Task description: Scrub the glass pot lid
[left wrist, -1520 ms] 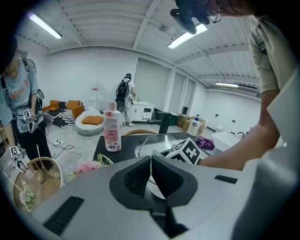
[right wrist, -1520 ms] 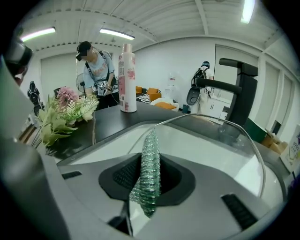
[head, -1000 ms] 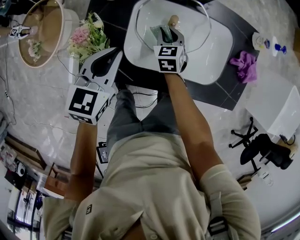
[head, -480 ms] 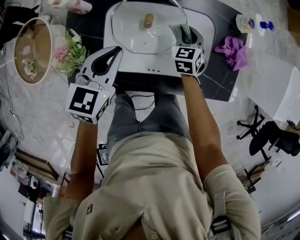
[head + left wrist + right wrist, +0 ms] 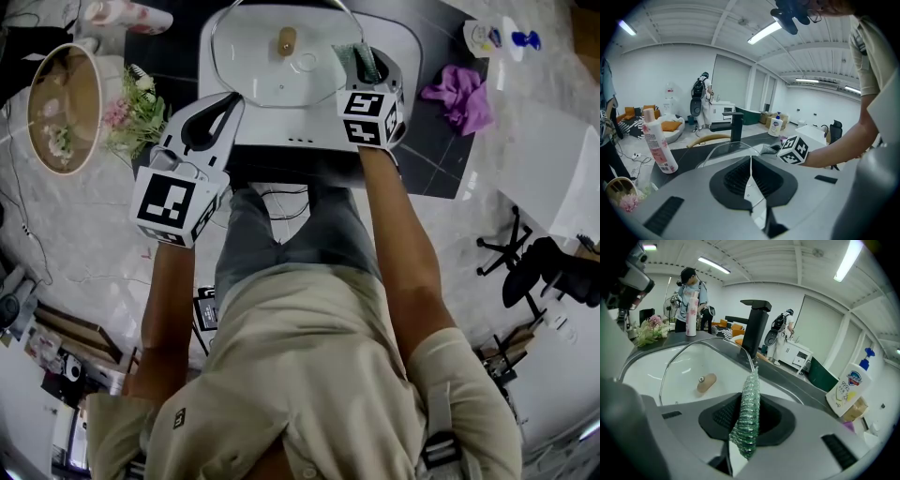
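- Glass pot lid (image 5: 272, 67) lies in the white sink (image 5: 419, 66), wooden knob (image 5: 287, 40) up, lid edge close to the basin's near side.
- Green scrub pad (image 5: 751, 380) is pinched edge-on in the right gripper (image 5: 749, 404), jaws clenched on it. The pad tip is at the lid's right rim, but I can't tell if it's touching glass.
- Left gripper (image 5: 751, 164): jaws pressed together with nothing between them. It hangs short of the sink's near-left corner, well apart from the lid.
- Risk 1: nothing is pinning the lid. My guess is a sideways scrub load skids or spins it in the smooth basin.
- Risk 2: the pad is held by a narrow strip. If I press hard it could fold or pull out, and then bare jaw meets glass.
- Risk 3: the faucet (image 5: 754, 326) stands just behind the lid. A long forward stroke could knock the rim into it.
- I'd want the left gripper bracing the knob or rim before loading the pad.
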